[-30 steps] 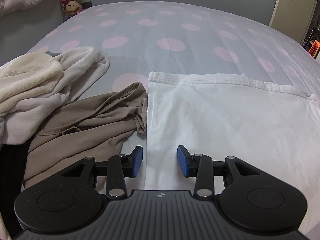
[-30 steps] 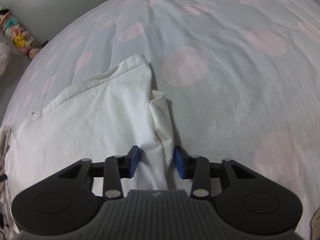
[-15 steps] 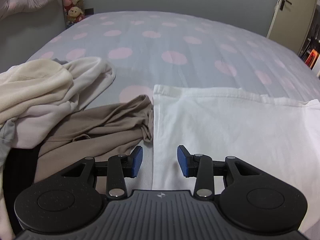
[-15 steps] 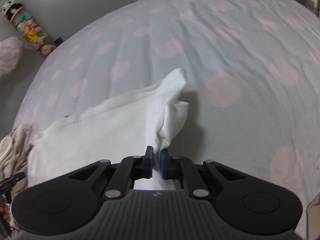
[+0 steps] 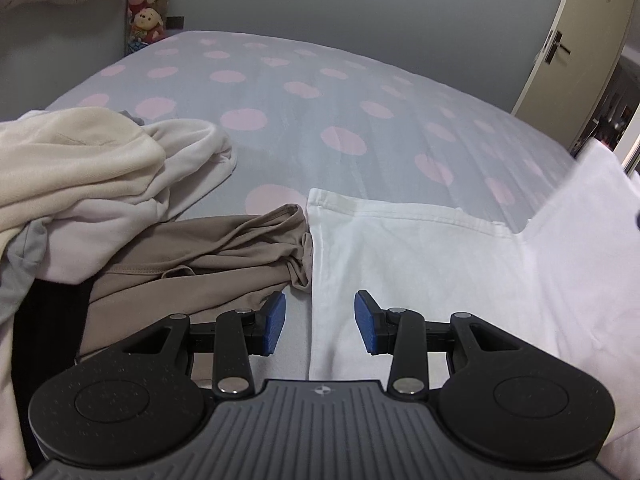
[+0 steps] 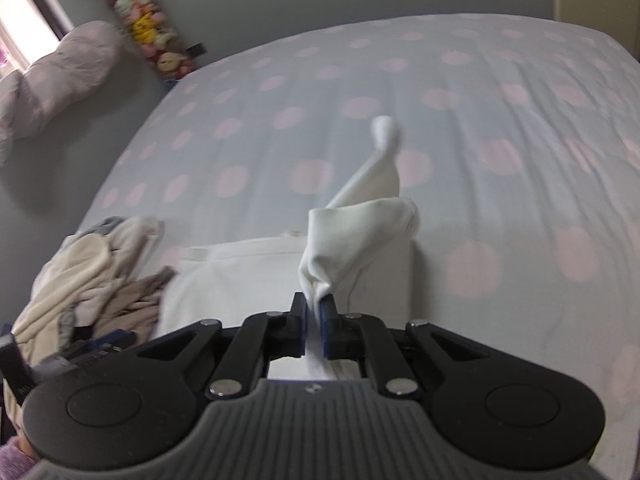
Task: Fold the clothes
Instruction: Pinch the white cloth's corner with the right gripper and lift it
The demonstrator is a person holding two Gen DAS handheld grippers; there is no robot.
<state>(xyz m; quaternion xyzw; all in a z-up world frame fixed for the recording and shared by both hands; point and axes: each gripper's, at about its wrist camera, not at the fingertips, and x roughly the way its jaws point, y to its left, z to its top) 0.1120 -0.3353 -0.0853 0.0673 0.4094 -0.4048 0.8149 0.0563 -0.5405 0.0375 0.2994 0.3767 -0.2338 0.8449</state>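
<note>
White garment [image 5: 420, 264] flat on the dotted bedspread [image 5: 320, 92] (one side lifted, bunched).

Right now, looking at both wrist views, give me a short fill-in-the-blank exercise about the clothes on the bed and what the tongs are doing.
1. The right tongs are shut on a bunched part of the ____ garment.
2. The left tongs stand ____, with nothing gripped between them.
3. The bedsheet is pale grey with ____ dots.
4. The tan garment lies to the ____ of the white one in the left wrist view.

Missing words: white; open; pink; left
</note>
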